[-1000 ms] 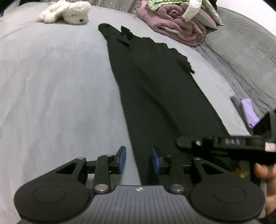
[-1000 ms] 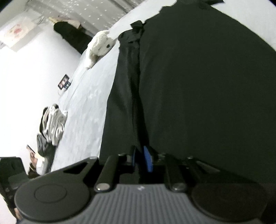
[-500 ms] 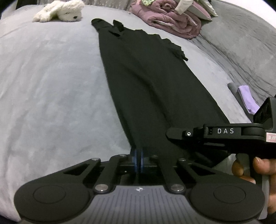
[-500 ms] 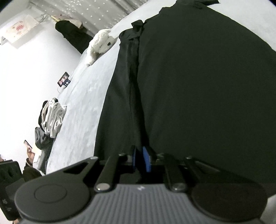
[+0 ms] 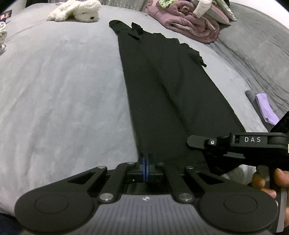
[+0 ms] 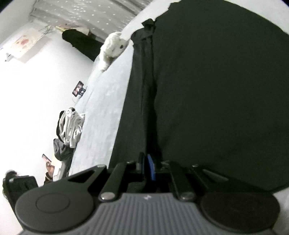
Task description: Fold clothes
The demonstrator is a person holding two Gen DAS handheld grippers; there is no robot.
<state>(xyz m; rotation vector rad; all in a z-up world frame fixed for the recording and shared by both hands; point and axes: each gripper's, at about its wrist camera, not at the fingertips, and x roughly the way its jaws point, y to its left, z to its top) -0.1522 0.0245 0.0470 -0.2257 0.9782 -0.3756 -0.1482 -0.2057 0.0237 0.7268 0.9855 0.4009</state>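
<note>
While the black garment (image 5: 162, 86) lies stretched out lengthwise on the grey bed (image 5: 59, 94), my left claw (image 5: 145, 167) has its blue pads pressed together on the garment's near edge, at its left corner. My right claw (image 6: 147, 167) is pinched on the same near edge further along, with dark cloth caught between its pads; in the left wrist view its black body, marked DAS, reaches in over the garment's near right corner, with my hand (image 5: 269, 182) gripping its handle. From the garment's far end, a white stuffed toy (image 5: 75, 10) lies off to the left on the bed, and a heap of mauve bedding (image 5: 189, 19) sits off to the right. A small purple cloth (image 5: 265, 108) rests on the bed just beyond the garment's right side. In the right wrist view, a pile of white and grey clothes (image 6: 69, 126) lies on the bed well left of the garment, and a person (image 6: 48, 169) sits past that pile holding a phone
</note>
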